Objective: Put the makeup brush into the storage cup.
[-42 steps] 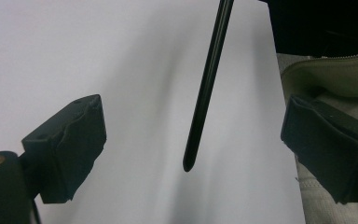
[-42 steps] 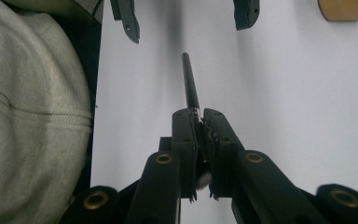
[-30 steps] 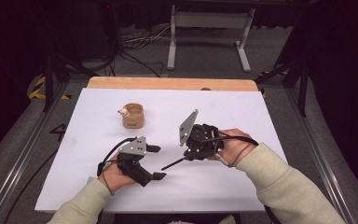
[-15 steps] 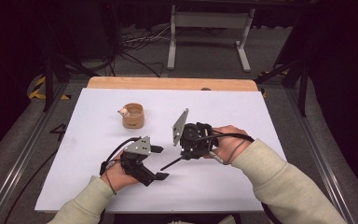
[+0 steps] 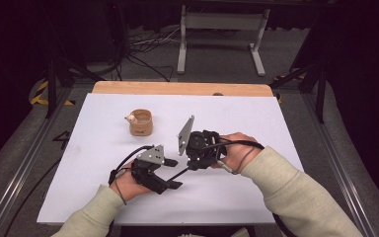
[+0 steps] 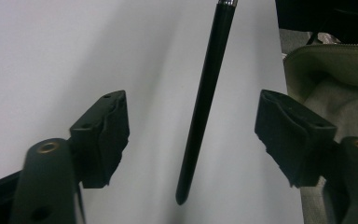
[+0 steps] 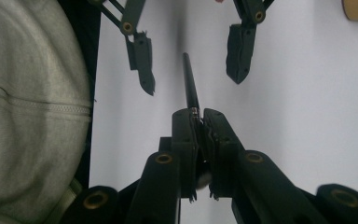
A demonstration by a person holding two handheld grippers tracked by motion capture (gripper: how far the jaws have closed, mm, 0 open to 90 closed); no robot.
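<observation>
Pen (image 6: 204,100) is the thing here, a slim black stick hanging just above the white table (image 5: 286,197). On its left, the left gripper (image 5: 173,173) has just been closing, its jaws apart either side of the near tip. Rightward, the right gripper (image 7: 199,114) clamps the far end.

Pen's (image 7: 189,84) rear end hidden between jaws — upper tip cropped

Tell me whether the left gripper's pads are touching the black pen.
Apart. In the left gripper view, white table shows on both sides of the black pen, between it and the pads of the left gripper.
</observation>
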